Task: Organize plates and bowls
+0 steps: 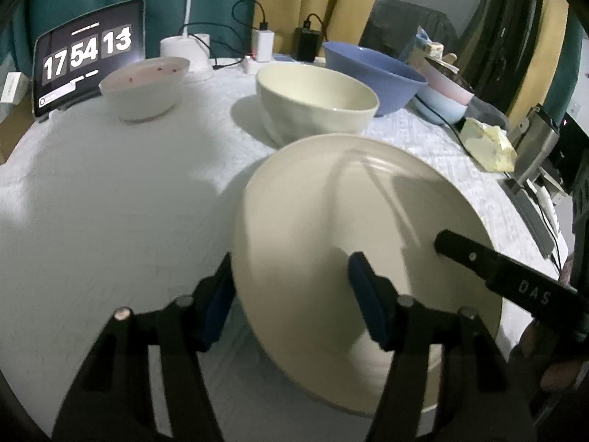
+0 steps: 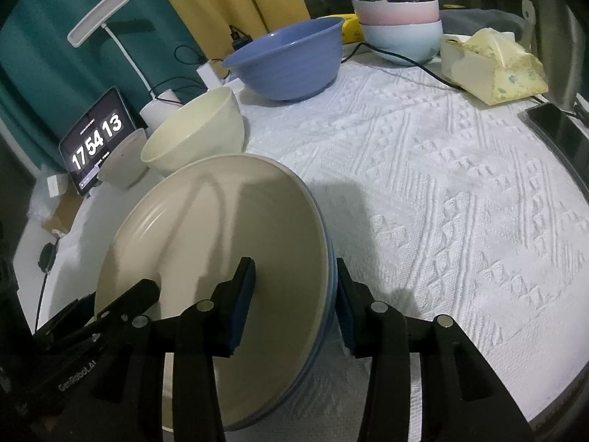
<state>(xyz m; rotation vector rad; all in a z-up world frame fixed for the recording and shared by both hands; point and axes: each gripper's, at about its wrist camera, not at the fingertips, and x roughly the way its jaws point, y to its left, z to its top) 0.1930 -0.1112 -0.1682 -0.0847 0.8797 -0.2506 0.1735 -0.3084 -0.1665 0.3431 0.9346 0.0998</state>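
A cream plate (image 1: 331,221) (image 2: 221,243) rests on a blue plate whose rim (image 2: 329,280) shows under it. My left gripper (image 1: 291,294) straddles the stack's left rim, one finger above and one outside. My right gripper (image 2: 294,294) straddles the right rim the same way. Both jaws stand apart with gaps; whether the pads press the plates is unclear. The right gripper's finger (image 1: 478,261) shows over the plate in the left view. A cream bowl (image 1: 316,103) (image 2: 195,136), a blue bowl (image 1: 371,73) (image 2: 287,62) and a white bowl (image 1: 143,88) (image 2: 121,165) stand behind.
Pink and pale blue bowls (image 2: 401,25) are stacked at the back right beside a tissue pack (image 2: 493,66). A tablet clock (image 1: 88,59), a lamp base (image 1: 184,46), chargers and cables line the back. A phone (image 2: 559,129) lies at the right edge. White textured cloth (image 2: 441,202) covers the table.
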